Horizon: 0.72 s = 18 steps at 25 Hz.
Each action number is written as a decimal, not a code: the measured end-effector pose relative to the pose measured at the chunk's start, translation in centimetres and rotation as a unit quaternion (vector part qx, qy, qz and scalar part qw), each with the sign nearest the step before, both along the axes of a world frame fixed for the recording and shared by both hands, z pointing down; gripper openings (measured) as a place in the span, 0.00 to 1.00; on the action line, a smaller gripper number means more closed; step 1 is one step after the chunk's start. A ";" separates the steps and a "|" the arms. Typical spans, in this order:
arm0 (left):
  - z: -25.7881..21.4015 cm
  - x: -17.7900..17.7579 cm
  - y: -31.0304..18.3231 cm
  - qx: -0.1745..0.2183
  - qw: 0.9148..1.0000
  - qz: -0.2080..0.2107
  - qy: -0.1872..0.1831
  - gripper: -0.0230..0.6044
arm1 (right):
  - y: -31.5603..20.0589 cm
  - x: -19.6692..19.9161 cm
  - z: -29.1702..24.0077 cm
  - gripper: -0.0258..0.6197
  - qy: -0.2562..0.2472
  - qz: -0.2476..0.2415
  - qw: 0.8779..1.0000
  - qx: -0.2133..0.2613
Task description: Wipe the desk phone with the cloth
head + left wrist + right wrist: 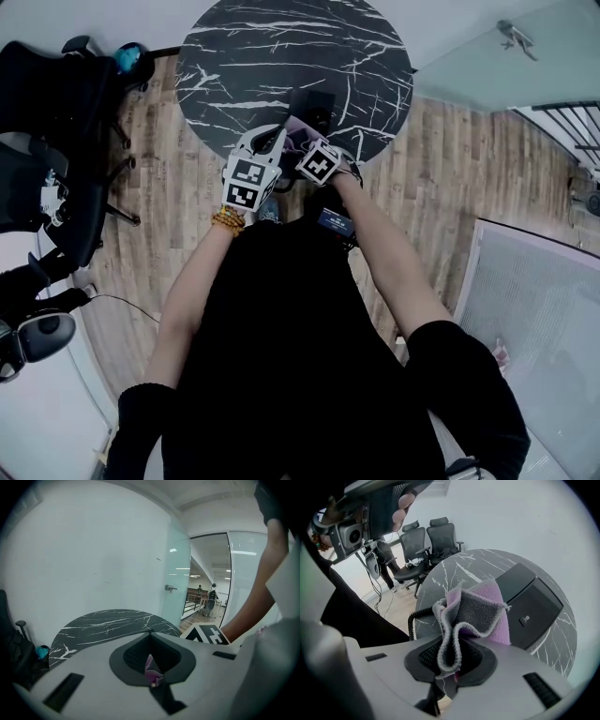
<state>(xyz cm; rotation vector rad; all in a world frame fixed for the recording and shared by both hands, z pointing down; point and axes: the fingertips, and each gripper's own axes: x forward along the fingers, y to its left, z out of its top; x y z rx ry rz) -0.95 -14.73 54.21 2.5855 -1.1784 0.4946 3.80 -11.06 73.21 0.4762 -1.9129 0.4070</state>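
Observation:
The black desk phone (pixel 315 105) lies on the near part of a round black marble table (pixel 281 47); in the right gripper view the desk phone (pixel 532 603) is just beyond the jaws, its coiled cord (pixel 411 620) hanging at the table edge. A pink and grey cloth (pixel 474 611) stands bunched up out of my right gripper (pixel 452 660), which is shut on it. My left gripper (pixel 152 671) is shut on a small pink corner of the cloth (pixel 152 667). From the head view both grippers, left (pixel 275 141) and right (pixel 302 148), meet at the table's near edge.
Black office chairs (pixel 56 131) stand left of the table on the wood floor. A glass wall with a handle (pixel 169 588) rises behind the table. The person's body fills the lower head view.

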 end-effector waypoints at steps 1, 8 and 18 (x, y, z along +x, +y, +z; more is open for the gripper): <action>0.1 0.1 0.1 -0.001 1.000 0.000 0.000 0.06 | 0.0 0.1 0.0 0.13 -0.002 0.002 1.000 -0.007; 0.4 0.1 0.5 -0.004 1.000 -0.003 -0.002 0.06 | 0.4 0.3 -1.2 0.13 -0.014 -0.079 0.995 -0.064; 0.7 0.9 1.3 -0.010 1.000 0.001 -0.005 0.06 | -9.4 3.4 -9.4 0.13 -0.054 -0.081 0.995 0.036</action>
